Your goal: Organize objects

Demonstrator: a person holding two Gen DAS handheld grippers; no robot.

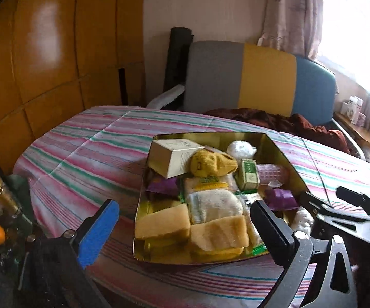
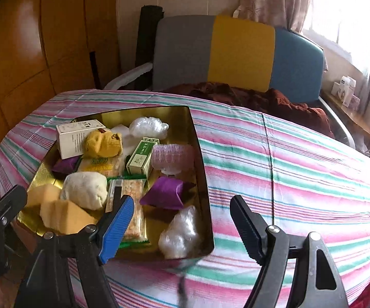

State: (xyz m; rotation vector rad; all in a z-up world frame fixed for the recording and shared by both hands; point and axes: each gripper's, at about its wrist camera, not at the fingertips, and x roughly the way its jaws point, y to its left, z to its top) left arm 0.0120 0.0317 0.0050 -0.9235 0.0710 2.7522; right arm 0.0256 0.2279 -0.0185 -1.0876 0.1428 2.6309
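Left tool (image 1: 182, 233) spread wide, empty, above gold tin (image 1: 277, 151) of packets, right tool (image 2: 182, 228) spread wide, empty, straddling tin's near corner over striped worktop (image 2: 287, 159).

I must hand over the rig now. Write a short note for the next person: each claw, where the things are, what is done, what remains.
Left claw: open, empty, hanging over the near end of the gold tin.
Right claw: open, empty, at the tin's near right corner.
Things: all lie in the tin on the striped tablecloth: white box, yellow plush, green box, purple packet, sponges, clear plastic wads.
Done: nothing is out of the tin.
Left: probably all the sorting.
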